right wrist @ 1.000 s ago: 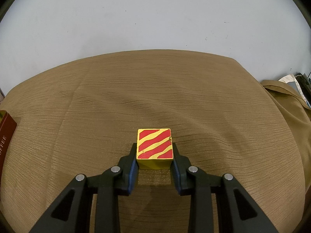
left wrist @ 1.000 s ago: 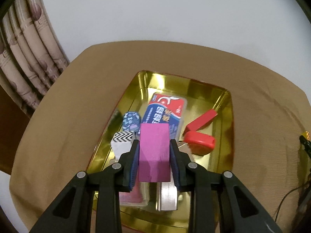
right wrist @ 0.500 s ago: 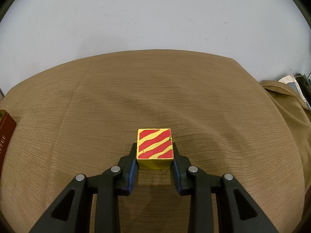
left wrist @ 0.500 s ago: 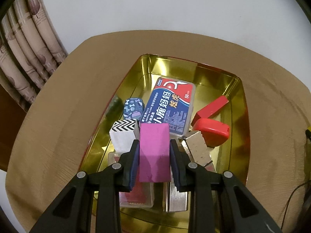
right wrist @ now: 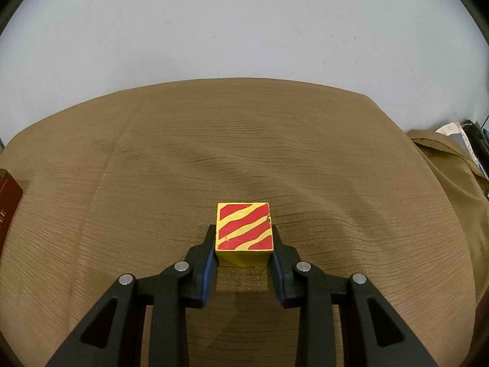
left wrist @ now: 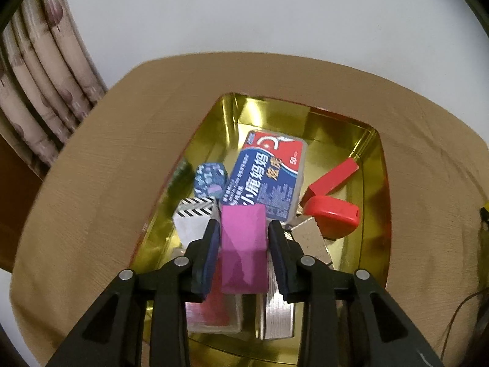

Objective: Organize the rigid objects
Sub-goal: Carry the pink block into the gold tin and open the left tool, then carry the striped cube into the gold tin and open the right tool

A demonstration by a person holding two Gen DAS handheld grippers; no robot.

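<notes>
Between left fingers, lengthwise magenta block.

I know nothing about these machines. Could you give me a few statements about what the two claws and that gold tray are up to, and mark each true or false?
1. The left gripper has a magenta block between its fingers. True.
2. The gold tray holds nothing. False: it holds a blue and red box, a red tape measure and other pieces.
3. The right gripper grips a green ball. False: it grips a red and yellow striped cube.
4. The striped cube sits over brown cloth, not over the tray. True.
</notes>
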